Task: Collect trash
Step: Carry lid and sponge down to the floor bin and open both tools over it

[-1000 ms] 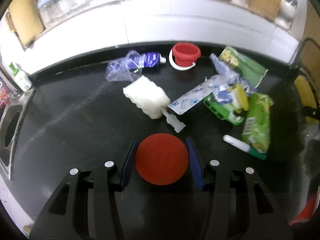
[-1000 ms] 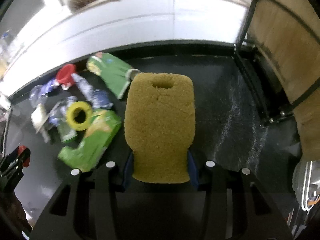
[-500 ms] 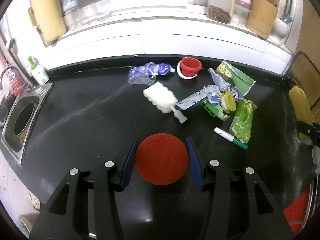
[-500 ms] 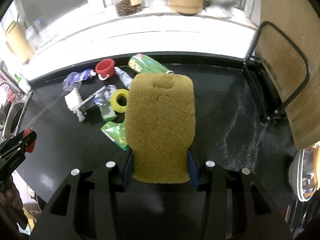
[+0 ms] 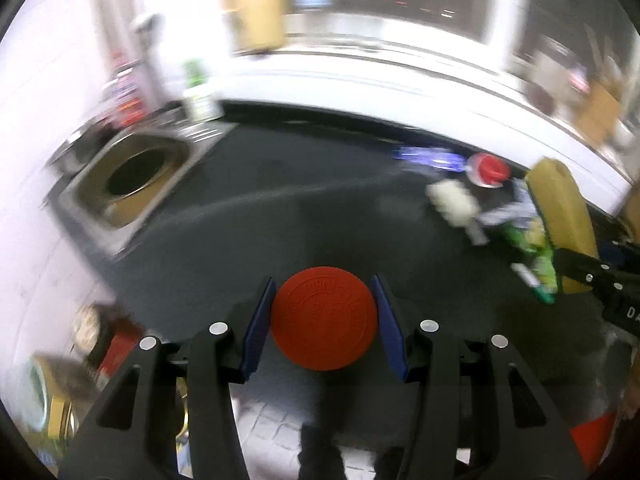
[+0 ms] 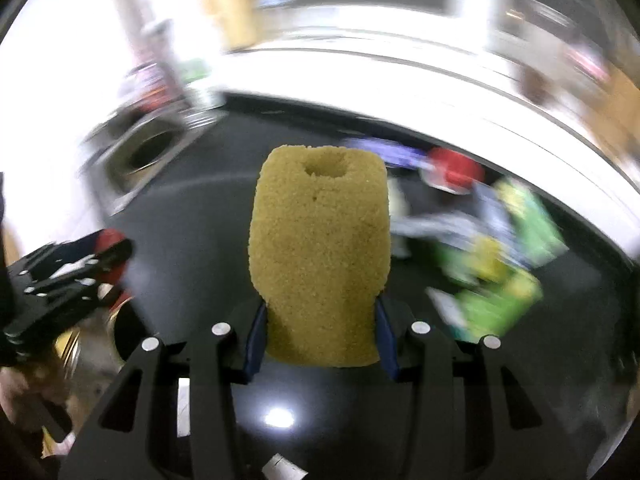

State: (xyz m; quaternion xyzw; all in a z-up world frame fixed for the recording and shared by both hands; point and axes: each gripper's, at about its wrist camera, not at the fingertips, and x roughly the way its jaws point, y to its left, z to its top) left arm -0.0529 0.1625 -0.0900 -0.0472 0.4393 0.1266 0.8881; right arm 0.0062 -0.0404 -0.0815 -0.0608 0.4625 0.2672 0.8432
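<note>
Black tabletop [image 5: 304, 184] stretches below me; my left tongs [image 5: 324, 324] clamp a red lid [image 5: 324, 324], my right tongs [image 6: 319, 332] squeeze a yellow sponge [image 6: 320, 248]. Trash pile [image 5: 516, 224] lies at two o'clock.

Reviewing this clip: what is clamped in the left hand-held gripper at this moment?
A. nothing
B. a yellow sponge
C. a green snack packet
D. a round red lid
D: in the left wrist view the left hand-held gripper has its blue pads pressed on either side of a round red lid; the yellow sponge sits in the right hand-held gripper instead.
</note>
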